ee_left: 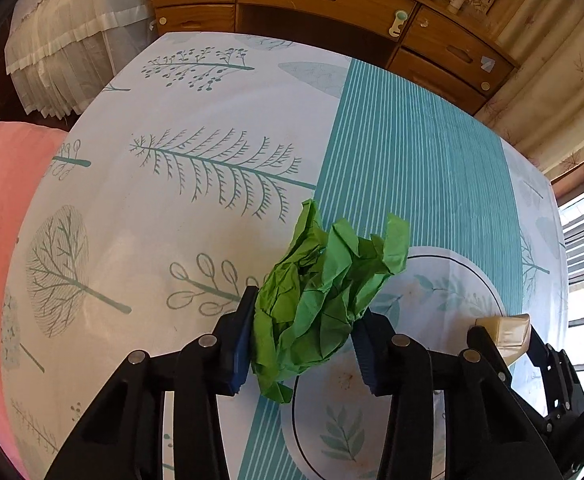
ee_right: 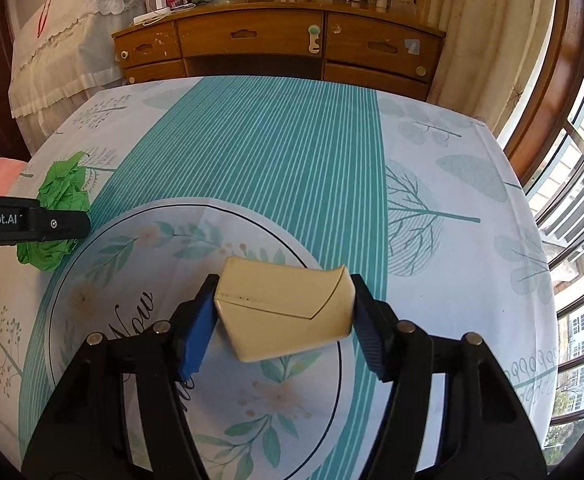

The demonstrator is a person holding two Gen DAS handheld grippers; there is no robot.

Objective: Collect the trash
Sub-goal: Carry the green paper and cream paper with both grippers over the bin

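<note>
A crumpled green paper wad sits pinched between blue pads; a cream folded carton is likewise clamped.

A lived-in home room.
A clothed table stood before a cluttered wooden dresser, curtains and a window.

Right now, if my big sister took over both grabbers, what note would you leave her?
Left tool: shut on the crumpled green paper, held above the tablecloth.
Right tool: shut on the cream box, held over the round leaf print.
Done: both pieces of trash are picked up.
Left: drop both into a bin. No bin shows in either view, so find it first. No other loose trash shows on the cloth.
</note>
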